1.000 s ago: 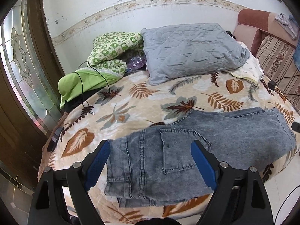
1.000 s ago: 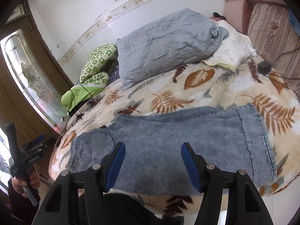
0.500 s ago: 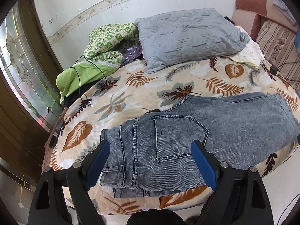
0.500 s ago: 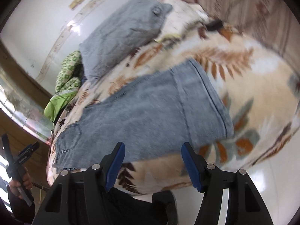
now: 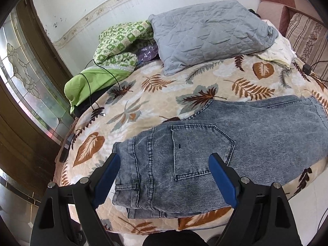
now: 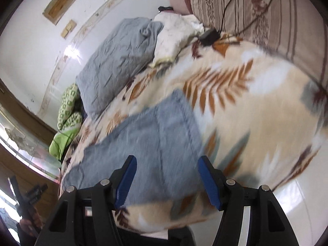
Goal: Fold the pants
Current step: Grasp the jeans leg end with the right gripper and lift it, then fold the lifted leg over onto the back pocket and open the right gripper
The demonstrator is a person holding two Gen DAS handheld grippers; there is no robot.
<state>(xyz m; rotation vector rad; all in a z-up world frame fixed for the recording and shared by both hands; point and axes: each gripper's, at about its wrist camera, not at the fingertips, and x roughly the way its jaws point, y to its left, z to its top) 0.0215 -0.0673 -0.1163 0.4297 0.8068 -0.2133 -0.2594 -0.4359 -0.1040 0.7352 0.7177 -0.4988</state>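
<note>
Grey-blue denim pants lie flat along the near edge of a bed with a leaf-print blanket, back pocket up, waist at the left, legs running right. My left gripper hangs open over the waist end, blue pads on either side of the pocket, not touching the cloth. In the blurred right wrist view the leg end of the pants lies ahead of my right gripper, which is open above the fabric near its hem. Nothing is held by either gripper.
A grey quilted pillow, a green patterned blanket and a black cable lie at the back of the bed. A striped sofa cushion and a black charger sit at the right. White floor borders the bed's near edge.
The right gripper swung right along the pants toward the leg hem and rolled, tilting its view. The left gripper drifted slightly lower over the waist. Both stayed open.
</note>
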